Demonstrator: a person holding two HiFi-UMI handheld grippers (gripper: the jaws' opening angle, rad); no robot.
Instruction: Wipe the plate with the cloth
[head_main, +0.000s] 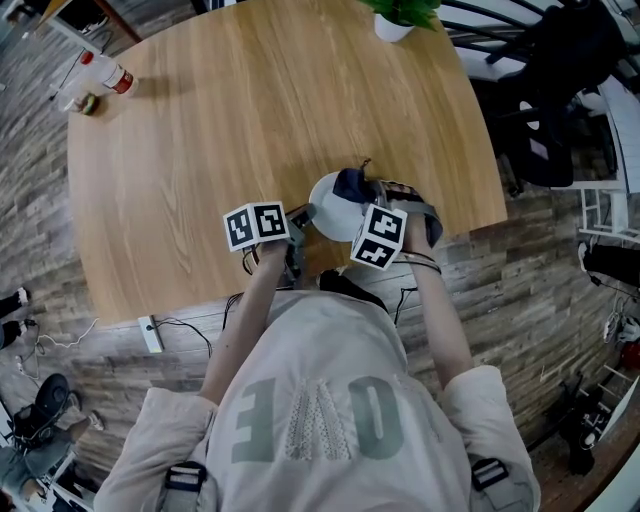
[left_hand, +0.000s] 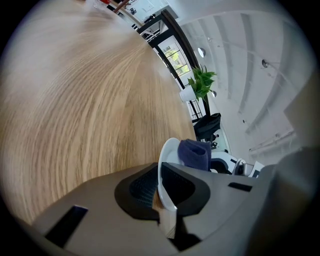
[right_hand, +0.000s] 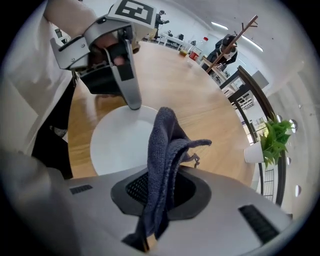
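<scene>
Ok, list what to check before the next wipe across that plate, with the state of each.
1. The left tool clamps the plate by its rim: ok.
2. The right tool grips the cloth between its jaws: ok.
3. The free end of the cloth is over the plate: ok.
4. The cloth presses on the plate's face: cannot tell.
5. The plate sits inside the table edge: ok.

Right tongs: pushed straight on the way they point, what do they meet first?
Probably the white plate, led by the dark blue cloth clamped in the right tongs; depth is unclear.
</scene>
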